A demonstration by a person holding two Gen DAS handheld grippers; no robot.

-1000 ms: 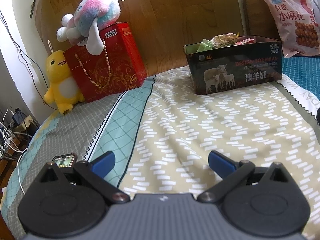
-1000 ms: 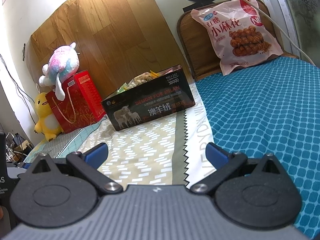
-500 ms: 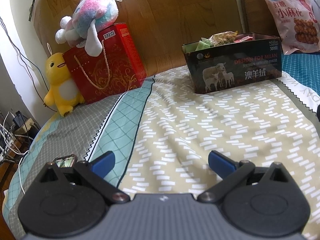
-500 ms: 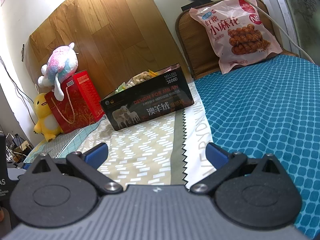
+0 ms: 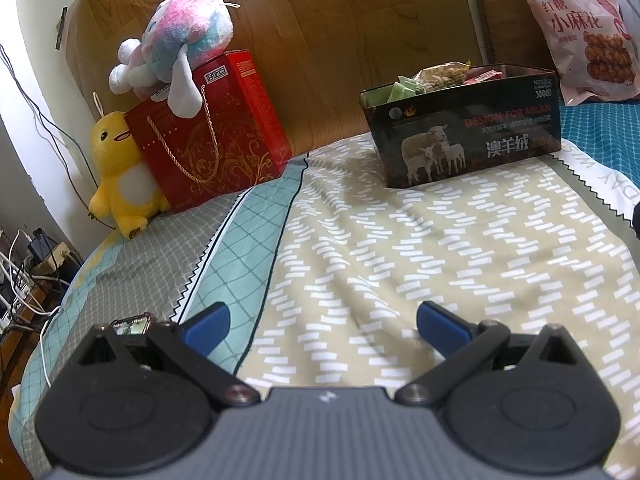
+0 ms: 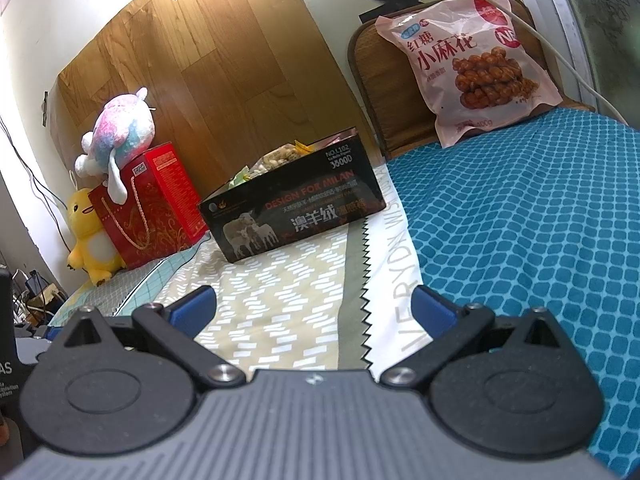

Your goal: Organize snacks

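Snacks (image 5: pixel 434 76) fill a black box (image 5: pixel 472 140) standing on the bed (image 5: pixel 400 248) near the wooden headboard (image 5: pixel 320 40); only their tops show above its rim, so just a green packet and a bag of pale nuts can be made out. From the right wrist view the same box (image 6: pixel 296 216) stands on the tan sheet, just beside the blue cover (image 6: pixel 520 220). A large pink snack bag (image 6: pixel 468 64) leans upright against a chair back (image 6: pixel 372 80) at the head of the blue cover, well apart from the box; in the left wrist view this bag (image 5: pixel 580 40) is cut off at the frame's right edge.

Left gripper (image 5: pixel 322 322) hangs low over the bed with its jaws spread wide and nothing between them. Right gripper (image 6: pixel 314 306) is likewise spread wide and empty, over the seam between sheet and cover.

A red gift bag (image 5: pixel 208 136) stands against the headboard, with a pastel plush (image 5: pixel 176 56) on top and a yellow plush (image 5: pixel 120 176) partly hidden behind it. A small dark item (image 5: pixel 130 325) peeks over the left gripper's body, too covered to identify.
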